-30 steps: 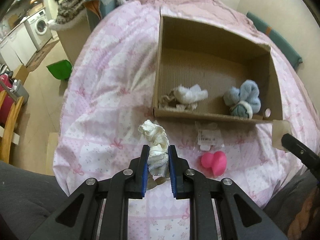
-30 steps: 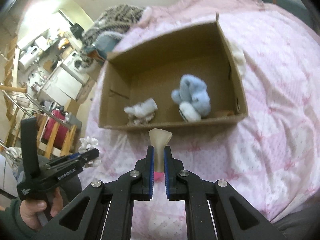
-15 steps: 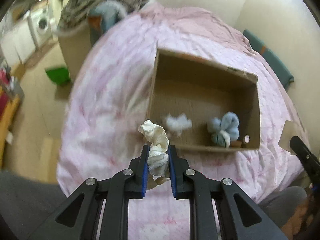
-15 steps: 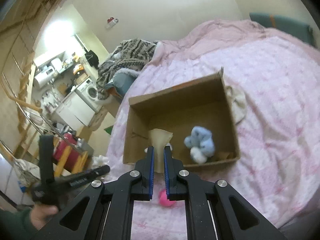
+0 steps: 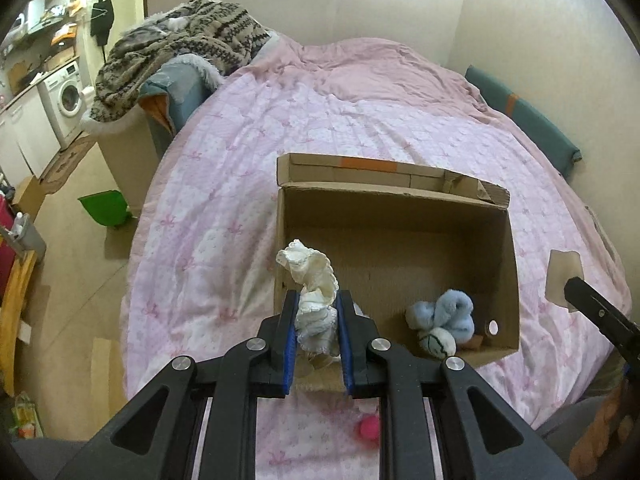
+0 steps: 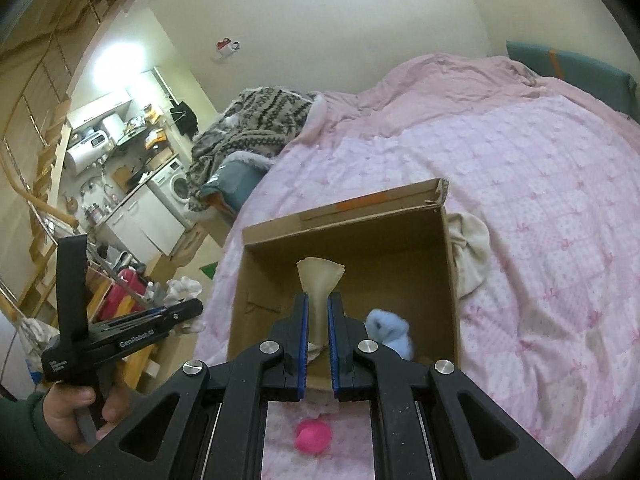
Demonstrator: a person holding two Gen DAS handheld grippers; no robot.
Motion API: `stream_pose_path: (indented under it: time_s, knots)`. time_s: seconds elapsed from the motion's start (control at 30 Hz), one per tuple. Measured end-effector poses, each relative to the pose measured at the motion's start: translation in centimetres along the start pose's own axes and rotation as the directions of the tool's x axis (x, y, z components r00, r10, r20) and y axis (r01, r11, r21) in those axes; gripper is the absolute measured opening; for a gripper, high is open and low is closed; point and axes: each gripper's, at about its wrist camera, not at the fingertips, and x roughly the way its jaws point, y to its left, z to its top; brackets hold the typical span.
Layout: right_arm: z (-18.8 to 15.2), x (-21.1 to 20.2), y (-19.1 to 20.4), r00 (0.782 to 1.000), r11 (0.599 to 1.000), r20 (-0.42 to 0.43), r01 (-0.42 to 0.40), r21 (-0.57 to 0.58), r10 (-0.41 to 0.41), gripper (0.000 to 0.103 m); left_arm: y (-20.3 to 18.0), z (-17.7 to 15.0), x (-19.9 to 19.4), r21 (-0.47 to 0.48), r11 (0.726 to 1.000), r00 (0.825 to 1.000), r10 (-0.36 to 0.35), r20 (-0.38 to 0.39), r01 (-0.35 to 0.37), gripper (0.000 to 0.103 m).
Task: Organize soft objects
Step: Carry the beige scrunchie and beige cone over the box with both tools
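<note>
An open cardboard box [image 5: 400,200] [image 6: 352,220] sits on the pink bed. A light blue plush toy [image 5: 444,316] [image 6: 390,330] lies inside it. My left gripper [image 5: 317,320] is shut on a white frilly cloth [image 5: 310,280], held high above the box's near left corner. My right gripper [image 6: 317,316] is shut on a beige cloth [image 6: 319,280], held above the box's near edge. A pink soft toy [image 5: 369,428] [image 6: 313,435] lies on the bed in front of the box. The left gripper also shows in the right wrist view [image 6: 188,310].
A cream cloth [image 6: 472,252] lies beside the box's right wall. A patterned blanket [image 5: 180,48] is piled at the bed's far left. The floor with a green dustpan [image 5: 102,210] lies left of the bed. A teal cushion [image 5: 524,120] lines the wall.
Both grippers have risen well above the bed with their cloths still held. The box now looks smaller and lower in both views.
</note>
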Motion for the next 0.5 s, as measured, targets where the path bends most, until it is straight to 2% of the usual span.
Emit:
stream_pose_path:
  time_s: [0.2, 0.3, 0.5]
  knots:
    - [-0.3, 2.2, -1.7, 1.0, 0.999, -0.024, 0.006, 0.038, -0.005, 0.011, -0.3, -0.2, 2.7, 0.031, 0.999, 1.0, -0.006, -0.007, 0.006, 0.016]
    - [-0.9, 3.4, -2.3, 0.998, 0.999, -0.055, 0.018, 0.051, -0.015, 0.011, -0.2, -0.5, 4.1, -0.002, 0.999, 0.997, -0.049, -0.051, 0.049, 0.016]
    - [-1.5, 4.7, -2.5, 0.995, 0.998, -0.097, 0.027, 0.051, -0.022, 0.011, -0.3, -1.6, 5.6, -0.005, 0.998, 0.995, -0.056, -0.078, 0.056, 0.017]
